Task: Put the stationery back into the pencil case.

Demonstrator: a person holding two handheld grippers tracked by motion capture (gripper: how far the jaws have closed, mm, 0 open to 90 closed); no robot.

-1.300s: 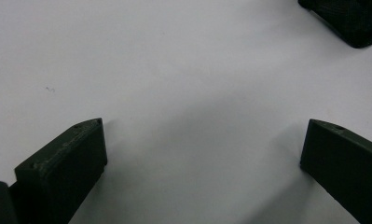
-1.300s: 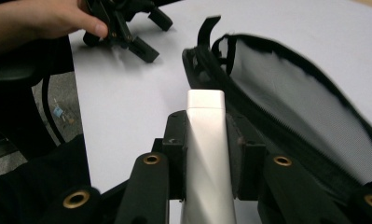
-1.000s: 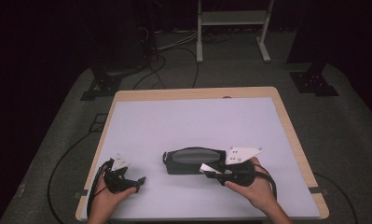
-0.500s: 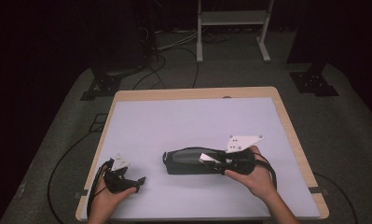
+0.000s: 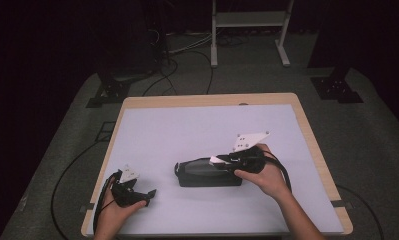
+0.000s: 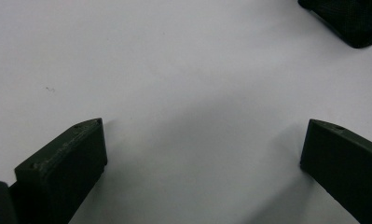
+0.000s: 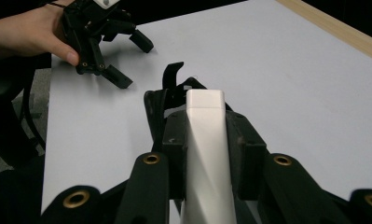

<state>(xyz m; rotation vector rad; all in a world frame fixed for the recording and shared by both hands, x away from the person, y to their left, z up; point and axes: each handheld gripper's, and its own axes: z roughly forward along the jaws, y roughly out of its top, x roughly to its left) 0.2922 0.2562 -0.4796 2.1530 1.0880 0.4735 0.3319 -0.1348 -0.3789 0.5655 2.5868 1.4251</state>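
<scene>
A black zip pouch (image 5: 199,176) lies on the white table (image 5: 202,125), a little to the near side of its middle. My right gripper (image 5: 221,160) hovers over the pouch's right end, shut on a white flat bar (image 7: 204,140) that sticks out forward between the jaws. In the right gripper view the pouch's open black edge (image 7: 161,108) sits just under the bar's tip. My left gripper (image 5: 146,196) rests near the front left corner, open with nothing between its jaws (image 6: 202,154); a corner of the pouch (image 6: 349,21) shows beyond it.
The table's wooden rim (image 5: 312,145) runs along the right side. Cables (image 5: 67,170) trail on the grey floor at the left, and a white stand's legs (image 5: 249,30) are behind the table.
My right gripper has lifted and moved away from me and slightly left, carrying the white bar over the pouch's right end. The left gripper and the pouch have stayed put.
</scene>
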